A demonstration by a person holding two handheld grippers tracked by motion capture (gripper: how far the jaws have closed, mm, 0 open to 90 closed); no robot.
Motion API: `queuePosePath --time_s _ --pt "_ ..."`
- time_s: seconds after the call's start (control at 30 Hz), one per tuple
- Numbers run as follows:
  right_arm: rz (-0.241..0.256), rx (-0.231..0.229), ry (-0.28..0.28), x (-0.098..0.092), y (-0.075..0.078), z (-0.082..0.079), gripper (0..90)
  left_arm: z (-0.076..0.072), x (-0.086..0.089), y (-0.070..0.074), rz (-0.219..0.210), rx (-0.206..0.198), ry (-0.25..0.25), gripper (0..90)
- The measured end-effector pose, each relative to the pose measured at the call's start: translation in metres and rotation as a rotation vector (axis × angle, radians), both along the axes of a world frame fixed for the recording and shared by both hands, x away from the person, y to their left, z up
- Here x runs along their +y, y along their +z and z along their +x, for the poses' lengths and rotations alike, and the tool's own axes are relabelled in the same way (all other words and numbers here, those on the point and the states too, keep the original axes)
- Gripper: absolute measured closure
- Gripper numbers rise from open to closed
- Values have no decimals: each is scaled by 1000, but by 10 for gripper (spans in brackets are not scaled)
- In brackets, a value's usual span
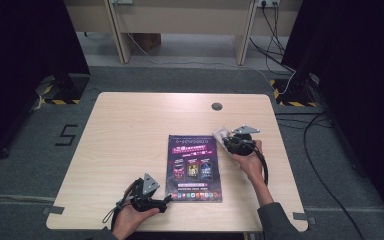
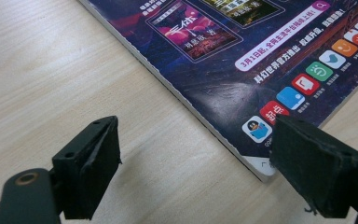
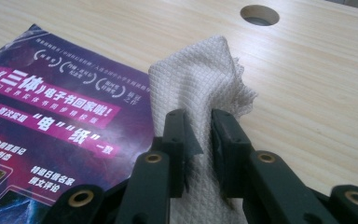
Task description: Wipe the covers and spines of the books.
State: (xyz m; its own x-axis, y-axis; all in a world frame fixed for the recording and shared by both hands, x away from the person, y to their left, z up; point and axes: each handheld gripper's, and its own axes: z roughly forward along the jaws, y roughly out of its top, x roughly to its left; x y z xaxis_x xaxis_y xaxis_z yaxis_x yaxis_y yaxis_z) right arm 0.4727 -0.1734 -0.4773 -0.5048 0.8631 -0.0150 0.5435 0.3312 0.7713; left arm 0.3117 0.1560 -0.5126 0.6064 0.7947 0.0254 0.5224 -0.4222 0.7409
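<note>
A purple magazine [image 1: 194, 167] lies flat in the middle of the table, its cover up. Its near left corner [image 2: 261, 170] sits between the spread jaws of my left gripper [image 2: 198, 163], which is open and low over the tabletop [image 1: 157, 200]. A white waffle-weave cloth [image 3: 200, 93] is pinched by my right gripper [image 3: 199, 140], shut on it beside the magazine's [image 3: 51, 116] far right corner. In the high view the cloth [image 1: 221, 135] sticks out beyond that gripper [image 1: 230, 142] at the magazine's top right.
The light wooden table [image 1: 130, 130] has a round cable hole [image 1: 217, 106] near its far edge. Black cables [image 1: 320, 165] trail over the grey carpet on the right. Dark curtains hang at both sides, and a wooden desk frame [image 1: 180, 20] stands behind.
</note>
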Motion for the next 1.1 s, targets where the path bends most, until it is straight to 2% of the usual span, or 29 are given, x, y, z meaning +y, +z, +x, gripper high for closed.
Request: queuePosePath --time_s 0.1,0.27,0.33,0.47,0.67,0.8,0.97,1.1 --pt "-35 2 25 9 -4 1 764 1 0 0 1 3 -3 153" --pt "-92 35 63 28 -21 5 763 0 0 0 3 1 -3 154" --pt "-125 20 68 32 -21 5 759 1 0 0 0 5 -2 153" --pt "-108 24 55 30 -22 10 751 0 0 0 5 4 -3 154" --pt "-131 11 7 29 -24 25 753 1 0 0 4 4 -2 153" --pt "-94 9 -13 20 -21 30 770 0 0 0 7 -4 -3 161" --pt "-33 -30 -42 1 1 25 773 -1 0 1 10 -4 -3 163" --pt "-11 -63 -51 -18 19 13 773 -1 0 0 -3 -2 2 162"
